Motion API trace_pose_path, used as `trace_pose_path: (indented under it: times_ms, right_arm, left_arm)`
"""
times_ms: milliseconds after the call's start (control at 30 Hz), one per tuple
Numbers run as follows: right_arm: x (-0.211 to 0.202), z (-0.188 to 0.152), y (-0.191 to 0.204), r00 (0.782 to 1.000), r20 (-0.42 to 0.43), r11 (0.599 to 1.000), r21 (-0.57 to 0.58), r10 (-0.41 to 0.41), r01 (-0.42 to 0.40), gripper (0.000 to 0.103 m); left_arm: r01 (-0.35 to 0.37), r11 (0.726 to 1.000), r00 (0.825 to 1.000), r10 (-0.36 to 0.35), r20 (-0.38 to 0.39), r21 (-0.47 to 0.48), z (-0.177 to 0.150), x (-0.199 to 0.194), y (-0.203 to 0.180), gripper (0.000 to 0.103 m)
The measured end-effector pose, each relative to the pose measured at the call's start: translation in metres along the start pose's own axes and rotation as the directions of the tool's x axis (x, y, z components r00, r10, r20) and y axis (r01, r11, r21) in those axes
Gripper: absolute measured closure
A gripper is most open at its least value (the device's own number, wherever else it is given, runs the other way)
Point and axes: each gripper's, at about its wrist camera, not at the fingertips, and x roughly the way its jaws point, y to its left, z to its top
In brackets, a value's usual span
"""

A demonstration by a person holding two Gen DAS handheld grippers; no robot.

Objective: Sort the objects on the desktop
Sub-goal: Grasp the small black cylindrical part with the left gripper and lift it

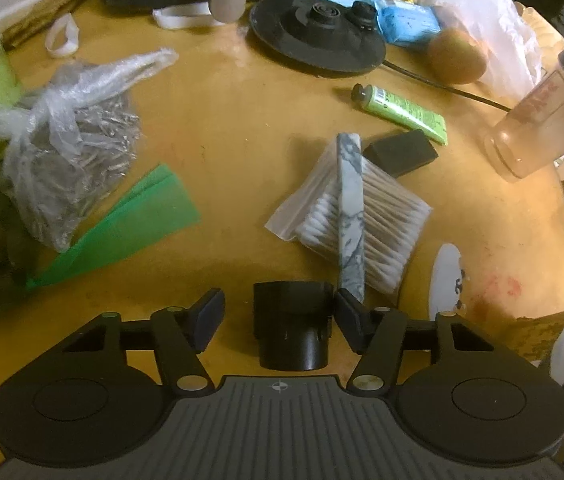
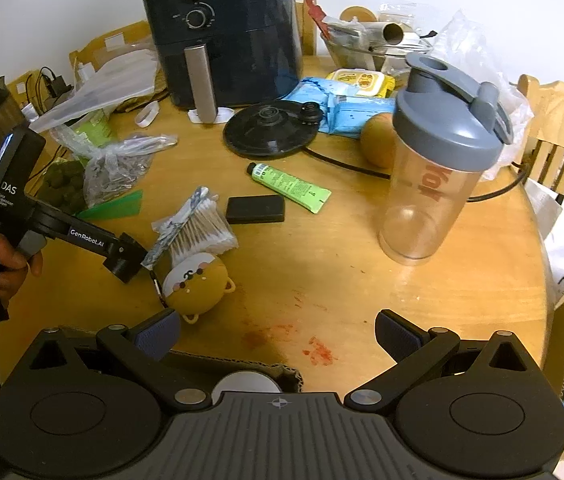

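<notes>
You are holding the left tool [image 1: 278,312] half spread, pointing steeply down at the round wooden tabletop [image 1: 242,120]. A stubby black plastic piece [image 1: 289,332] is lying between the two padded fingers. The right-hand pad is sitting against its edge and the other pad is standing clear, so nothing is being pinched. That same right-hand finger is also meeting the near end of a flat marble-patterned strip [image 1: 349,208].

The strip is lying across a clear zip bag of cotton swabs [image 1: 385,232]. Just beyond the bag, a matte black rectangular block [image 1: 401,152] and a soft green tube [image 1: 405,110] with a black cap are resting. The tube's print is too small to read.

From the right wrist view, the left tool's body is showing "DAS" and "GenRobot.AI" in white, and your left hand [image 2: 6,256] is wrapping its grip from below.

You are keeping the right tool [image 2: 278,336] spread wide over bare wood, with nothing between its fingers. Ahead of it, a clear shaker bottle [image 2: 437,168] with a grey flip lid is standing upright, its red lettering only partly legible.
</notes>
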Motion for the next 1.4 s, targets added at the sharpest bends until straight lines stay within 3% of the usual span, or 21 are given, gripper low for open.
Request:
trace_pose_path:
  times_ms: [233, 933, 1400]
  right_arm:
    - [-0.002, -0.003, -0.006, 1.0, -0.004, 1.0, 0.021, -0.013, 0.013, 0.0]
    - [-0.002, -0.004, -0.008, 1.0, -0.004, 1.0, 0.021, -0.014, 0.014, 0.0]
    - [-0.006, -0.007, -0.005, 0.999, 0.009, 0.999, -0.001, 0.032, -0.032, 0.0]
  left_arm:
    - [0.029, 0.999, 0.999, -0.029, -0.042, -0.015, 0.006, 0.008, 0.002, 0.059]
    - [0.019, 0.999, 1.0, -0.019, -0.011, -0.05, 0.0, 0.006, 0.0, 0.06]
    - [-0.016, 0.997, 0.99, 0.027, 0.139, -0.076, -0.019, -0.042, -0.02, 0.06]
